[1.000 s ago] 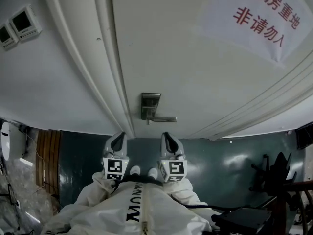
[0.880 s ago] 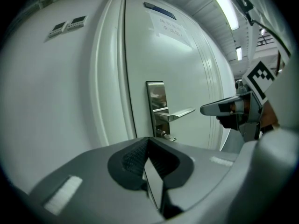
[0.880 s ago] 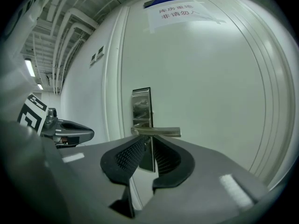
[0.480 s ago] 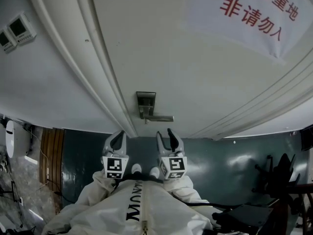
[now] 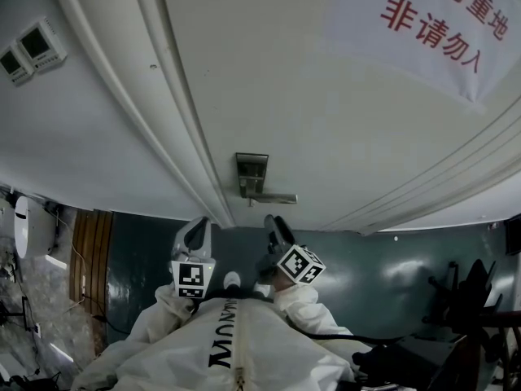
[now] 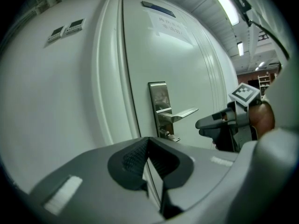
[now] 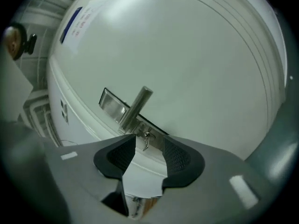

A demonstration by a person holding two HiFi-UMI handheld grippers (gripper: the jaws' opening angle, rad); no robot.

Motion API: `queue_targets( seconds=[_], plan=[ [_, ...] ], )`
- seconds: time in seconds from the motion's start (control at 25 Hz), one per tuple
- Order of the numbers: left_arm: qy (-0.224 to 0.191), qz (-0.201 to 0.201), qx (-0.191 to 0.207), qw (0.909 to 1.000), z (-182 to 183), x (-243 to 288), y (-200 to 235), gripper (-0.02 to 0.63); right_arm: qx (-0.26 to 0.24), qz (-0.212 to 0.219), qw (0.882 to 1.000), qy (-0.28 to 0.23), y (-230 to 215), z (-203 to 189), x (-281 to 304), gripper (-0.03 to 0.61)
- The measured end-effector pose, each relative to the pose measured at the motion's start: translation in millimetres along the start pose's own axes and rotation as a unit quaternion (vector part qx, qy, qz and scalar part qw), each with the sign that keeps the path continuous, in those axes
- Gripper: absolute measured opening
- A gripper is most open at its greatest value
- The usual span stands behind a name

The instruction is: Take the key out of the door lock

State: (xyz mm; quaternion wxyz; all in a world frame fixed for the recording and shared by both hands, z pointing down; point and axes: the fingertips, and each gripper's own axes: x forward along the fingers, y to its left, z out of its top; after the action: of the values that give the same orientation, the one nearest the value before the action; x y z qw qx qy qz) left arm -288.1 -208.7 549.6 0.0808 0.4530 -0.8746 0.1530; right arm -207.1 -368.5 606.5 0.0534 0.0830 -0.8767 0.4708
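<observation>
A steel lock plate (image 5: 251, 172) with a lever handle (image 5: 275, 197) sits on the white door (image 5: 326, 120). The key (image 7: 146, 140) sticks out of the lock below the handle, also visible in the left gripper view as a small key (image 6: 172, 136). My right gripper (image 5: 275, 223) hangs just below the handle, rolled onto its side. Its jaws have just been opening and stand open (image 7: 148, 149), with the key seen in the gap ahead of them but not touched. My left gripper (image 5: 198, 228) waits left of it, shut and empty (image 6: 148, 143).
A paper notice with red letters (image 5: 440, 31) is stuck high on the door. The door frame (image 5: 175, 120) runs left of the lock, with two wall panels (image 5: 24, 51) further left. Dark floor (image 5: 366, 275) and a chair (image 5: 480, 300) lie below right.
The right gripper's jaws went from shut to open. It rolled onto its side and sank slightly below the handle. The left gripper stayed where it was.
</observation>
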Motion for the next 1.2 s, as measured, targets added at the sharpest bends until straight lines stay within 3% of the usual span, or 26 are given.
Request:
queue_targets(
  seconds=[0.16, 0.4, 1.2],
  plan=[
    [0.004, 0.003, 0.001, 1.0, -2, -1, 4, 0.0, 0.105, 0.022, 0.994, -0.01, -3, -8, 7, 0.163],
    [0.006, 0.002, -0.001, 1.0, -3, 2, 8, 0.0, 0.214, 0.08, 0.973, -0.019, -3, -16, 18, 0.155],
    [0.01, 0.037, -0.001, 0.9993, -2, -6, 36, 0.0, 0.291, 0.114, 0.95, 0.005, -2, -31, 79, 0.106]
  ],
)
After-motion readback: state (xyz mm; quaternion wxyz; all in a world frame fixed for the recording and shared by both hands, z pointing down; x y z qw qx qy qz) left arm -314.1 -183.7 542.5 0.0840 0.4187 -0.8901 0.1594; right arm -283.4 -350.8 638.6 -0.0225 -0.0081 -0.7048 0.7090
